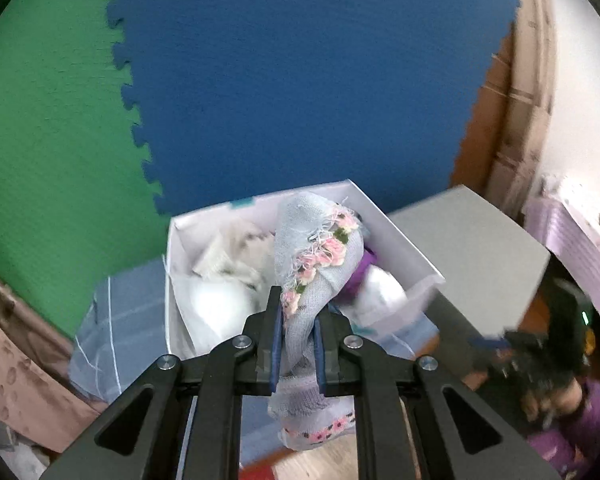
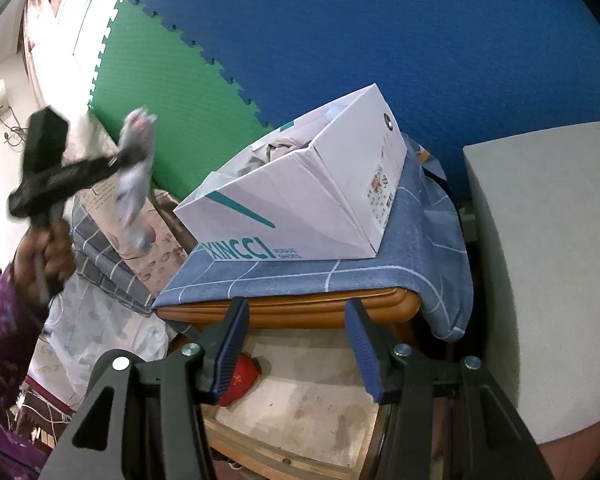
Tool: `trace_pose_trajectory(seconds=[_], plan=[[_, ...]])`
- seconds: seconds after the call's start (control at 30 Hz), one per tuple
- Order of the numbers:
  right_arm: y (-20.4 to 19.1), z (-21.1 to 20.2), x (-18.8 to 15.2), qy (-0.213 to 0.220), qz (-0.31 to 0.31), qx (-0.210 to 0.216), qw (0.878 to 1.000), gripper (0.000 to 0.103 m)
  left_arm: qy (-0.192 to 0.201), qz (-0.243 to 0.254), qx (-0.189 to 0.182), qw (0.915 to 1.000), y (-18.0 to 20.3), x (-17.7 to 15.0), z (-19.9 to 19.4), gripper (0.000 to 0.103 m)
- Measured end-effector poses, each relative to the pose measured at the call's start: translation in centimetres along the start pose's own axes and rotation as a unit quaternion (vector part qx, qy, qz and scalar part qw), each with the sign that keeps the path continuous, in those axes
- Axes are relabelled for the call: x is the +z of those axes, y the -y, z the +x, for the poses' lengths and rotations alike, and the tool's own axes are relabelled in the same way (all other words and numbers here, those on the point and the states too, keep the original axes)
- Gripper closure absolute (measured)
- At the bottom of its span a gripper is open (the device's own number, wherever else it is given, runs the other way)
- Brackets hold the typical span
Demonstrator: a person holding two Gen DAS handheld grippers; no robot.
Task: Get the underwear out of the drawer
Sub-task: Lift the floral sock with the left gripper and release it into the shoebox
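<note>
My left gripper [image 1: 298, 312] is shut on a pale grey-blue piece of underwear [image 1: 314, 256] with pink flower trim, held up above the white shoe box [image 1: 400, 236] that serves as the drawer. More white and purple clothes [image 1: 220, 296] lie inside the box. In the right wrist view the left gripper [image 2: 120, 158] holds the underwear [image 2: 136, 176] in the air, to the left of the box [image 2: 300, 200]. My right gripper [image 2: 296, 320] is open and empty, low in front of the box.
The box stands on a blue checked cloth [image 2: 300, 280] over a wooden table edge [image 2: 292, 310]. A grey block [image 2: 548, 260] stands to the right. Blue and green foam mats [image 2: 380, 40] cover the wall behind. Folded bedding [image 2: 100, 256] lies left.
</note>
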State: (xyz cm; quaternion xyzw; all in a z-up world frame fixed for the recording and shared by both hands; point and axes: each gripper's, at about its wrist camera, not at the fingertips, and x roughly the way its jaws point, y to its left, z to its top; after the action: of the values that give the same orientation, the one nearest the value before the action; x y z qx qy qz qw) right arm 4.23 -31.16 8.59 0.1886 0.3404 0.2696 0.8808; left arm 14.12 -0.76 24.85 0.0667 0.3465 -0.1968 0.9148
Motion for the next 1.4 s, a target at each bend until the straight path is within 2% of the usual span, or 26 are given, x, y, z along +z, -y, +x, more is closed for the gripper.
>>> trace_pose_trajectory(seconds=[0.2,0.47,0.83,1.17,1.2,1.27,1.3,1.33,1.37,1.4], plan=[[-0.1,0.0,0.0,-0.001,-0.004,0.004,1.0,0.052,-0.016,-0.028,0.037,0.9988,-2.9,3.4,5.0,0.091],[0.0,0.1,0.0,-0.003,-0.004,0.01,1.0,0.052,-0.046,-0.058,0.072,0.9946,-5.9,4.9,10.9,0.091],[0.1,0.1,0.0,-0.005,-0.004,0.017,1.0,0.052,-0.087,-0.072,0.09,0.9895,-7.4,3.8,15.5,0.089],[-0.1,0.3,-0.1,-0.008,-0.007,0.018,1.0,0.052,-0.106,-0.088,0.102,0.9851,-8.5,3.2,17.3,0.083],[-0.1,0.2,0.0,-0.008,-0.006,0.018,1.0,0.052,-0.106,-0.088,0.102,0.9852,-8.5,3.1,17.3,0.081],[-0.1,0.2,0.0,-0.008,-0.007,0.017,1.0,0.052,-0.103,-0.08,0.115,0.9849,-8.3,3.1,17.2,0.058],[-0.1,0.2,0.0,-0.008,-0.007,0.017,1.0,0.052,-0.098,-0.07,0.128,0.9844,-8.0,3.2,17.1,0.037],[-0.1,0.2,-0.1,-0.009,-0.008,0.016,1.0,0.052,-0.089,-0.06,0.14,0.9843,-7.7,3.3,16.7,0.026],[-0.2,0.2,0.0,-0.01,-0.009,0.014,1.0,0.052,-0.073,-0.049,0.154,0.9842,-7.3,3.5,16.1,0.02],[-0.3,0.3,-0.1,-0.011,-0.012,0.012,1.0,0.052,-0.052,-0.034,0.172,0.9831,-6.7,3.6,15.4,0.007]])
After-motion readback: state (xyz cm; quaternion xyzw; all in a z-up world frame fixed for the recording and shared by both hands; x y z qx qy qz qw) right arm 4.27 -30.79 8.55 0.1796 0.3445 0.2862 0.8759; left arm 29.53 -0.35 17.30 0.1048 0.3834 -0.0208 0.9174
